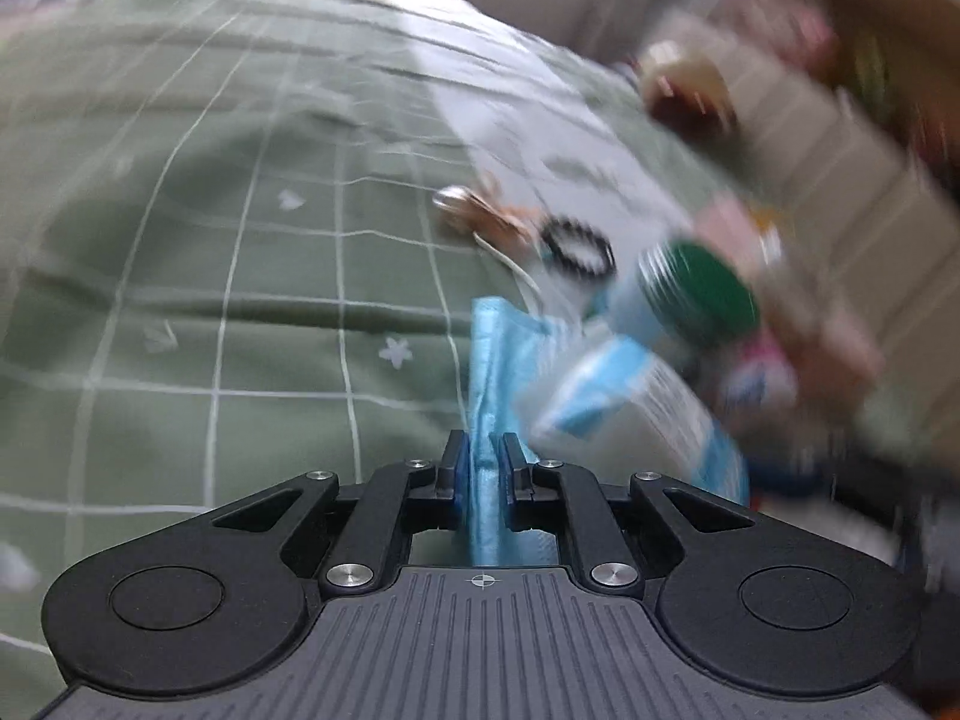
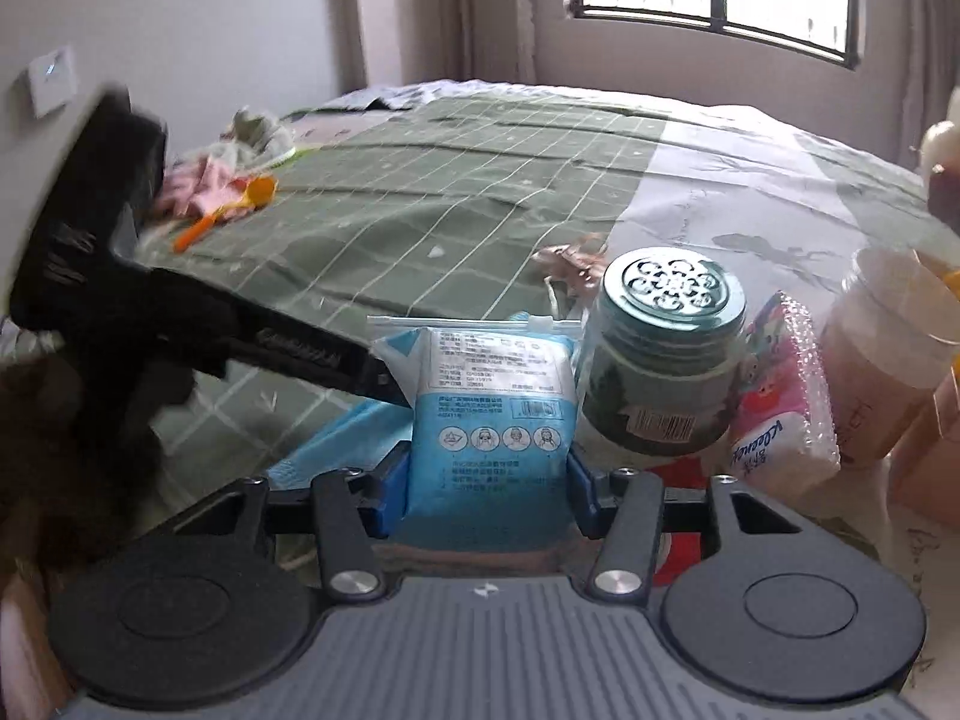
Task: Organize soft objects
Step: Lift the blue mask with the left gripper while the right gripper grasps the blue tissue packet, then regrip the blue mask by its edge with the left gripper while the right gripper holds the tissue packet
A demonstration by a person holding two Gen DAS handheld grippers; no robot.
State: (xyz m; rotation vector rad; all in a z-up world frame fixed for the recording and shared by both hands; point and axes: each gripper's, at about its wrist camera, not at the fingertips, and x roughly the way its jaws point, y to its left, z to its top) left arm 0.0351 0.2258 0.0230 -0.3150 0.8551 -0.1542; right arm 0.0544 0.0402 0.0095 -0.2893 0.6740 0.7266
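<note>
My left gripper is shut on a light blue face mask, which stands up between its pads over the green checked bedspread. My right gripper is shut on a blue and white mask packet with a zip top. In the right wrist view the left gripper reaches in from the left, and the blue mask lies under it beside the packet. The left wrist view is blurred; the packet shows at its right.
A green-lidded jar, a Kleenex tissue pack and a plastic cup stand right of the packet. A black hair tie and a small brown item lie on the bed. Pink clothes and an orange spoon lie far left.
</note>
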